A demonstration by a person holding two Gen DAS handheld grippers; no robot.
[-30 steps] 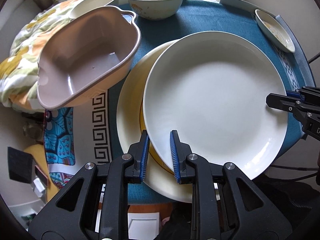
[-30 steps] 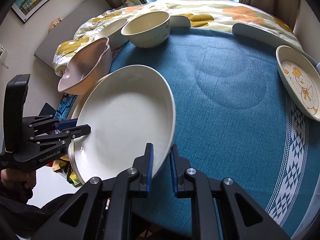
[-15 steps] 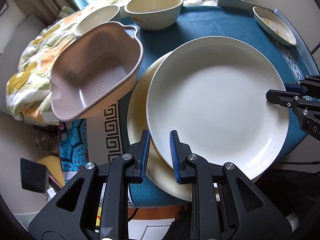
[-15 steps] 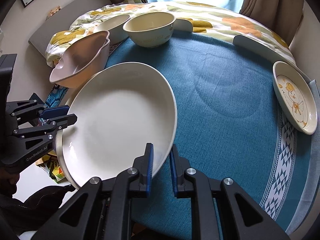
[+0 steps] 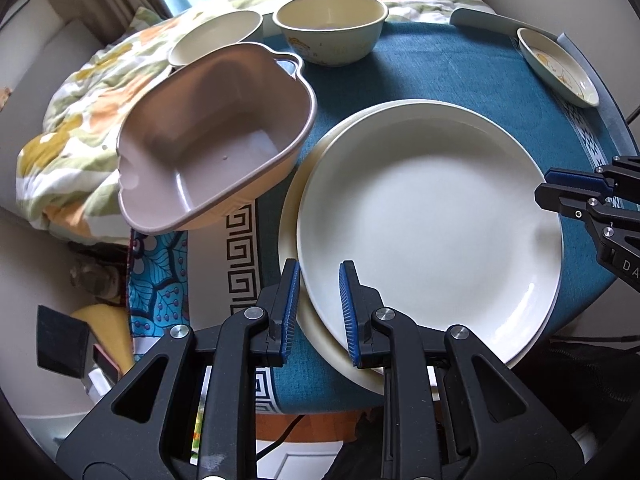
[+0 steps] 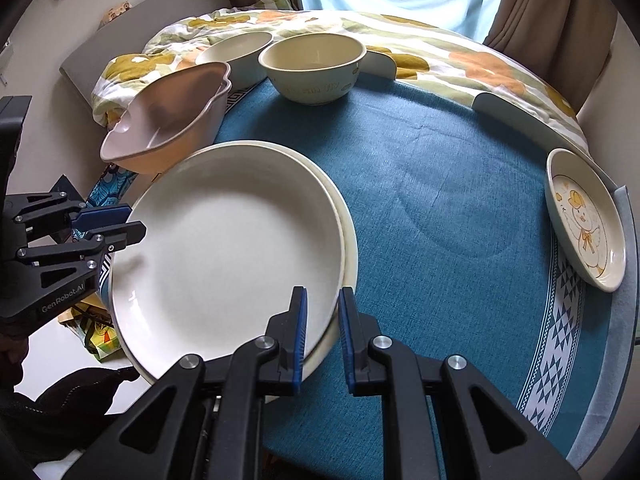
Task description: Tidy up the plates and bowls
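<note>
A large white plate (image 5: 432, 220) lies on top of a cream plate (image 5: 296, 200) at the near left of the round table; both also show in the right wrist view, white plate (image 6: 228, 256) and cream plate (image 6: 351, 256). My left gripper (image 5: 318, 312) straddles the white plate's near rim, jaws slightly apart. My right gripper (image 6: 322, 336) straddles the opposite rim, jaws slightly apart, not pinching. A pink square bowl (image 5: 212, 132) sits tilted at the table's left edge. A cream bowl (image 5: 330, 28), a second cream bowl (image 5: 216, 36) and a small duck plate (image 6: 584, 216) stand further off.
A blue cloth (image 6: 440, 184) covers the table. A flowered quilt (image 6: 440, 60) lies along the far side. Two white upright rim pieces (image 6: 516, 116) stand at the back. The floor with clutter (image 5: 80, 340) lies beyond the left edge.
The white plate has come down from a tilt and now rests flat on the cream plate. Both grippers' jaws have opened a little off its rim.
</note>
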